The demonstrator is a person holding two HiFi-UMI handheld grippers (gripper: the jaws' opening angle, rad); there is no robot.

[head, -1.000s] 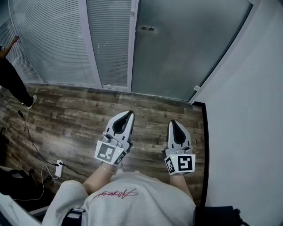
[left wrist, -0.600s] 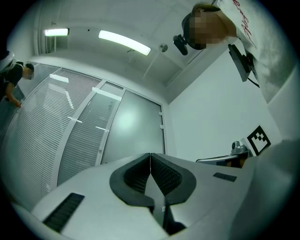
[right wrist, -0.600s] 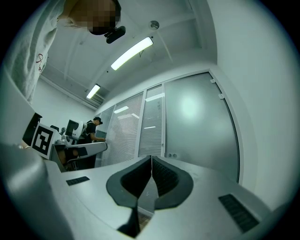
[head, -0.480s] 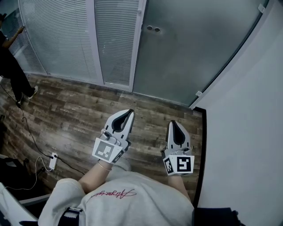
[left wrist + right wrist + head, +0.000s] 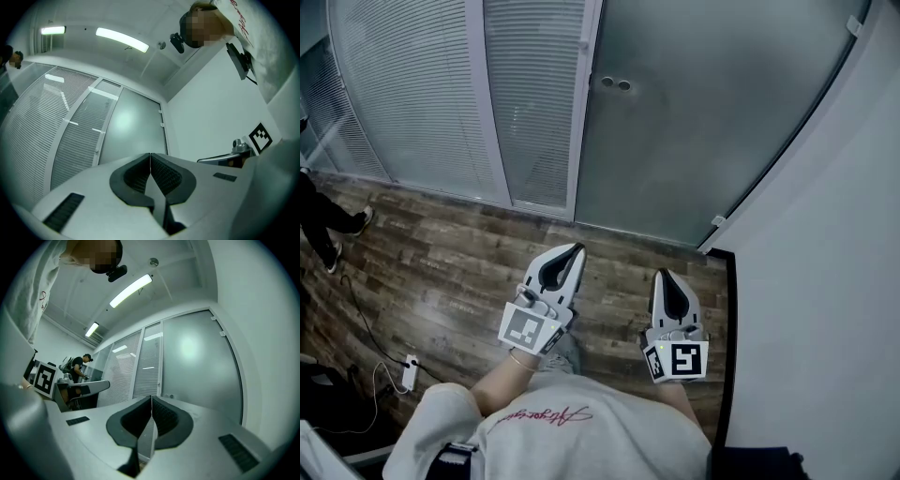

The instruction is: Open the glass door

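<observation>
Looks steeply down from head height onto a wood-plank floor [image 5: 459, 253] in front of a frosted glass door [image 5: 694, 122], closed and filling the upper middle and right of the view. Shows two small round fittings [image 5: 614, 83] near the door's left edge, next to a pale frame post [image 5: 584, 103], and small hinge clamps [image 5: 717, 221] on its right edge, so probably swinging from the right and opening at the left. Places slatted blind panels [image 5: 412, 94] to the left of the door and a plain white wall [image 5: 825, 300] to the right. Carries both tools low and close to the body, side by side and pointing at the door, yet well apart from it and touching nothing. Has the left gripper [image 5: 574, 249] clenched and empty, and the right gripper [image 5: 663, 276] equally clamped together on nothing, dark pads meeting in a thin seam in each gripper view. Suggests an approach not yet finished, jaws kept together simply for carrying, no push or pull on the door begun. Also takes in another person's legs [image 5: 328, 225] at the far left edge and a cable with a power strip [image 5: 408, 372] on the floor, both clear of the path to the door
</observation>
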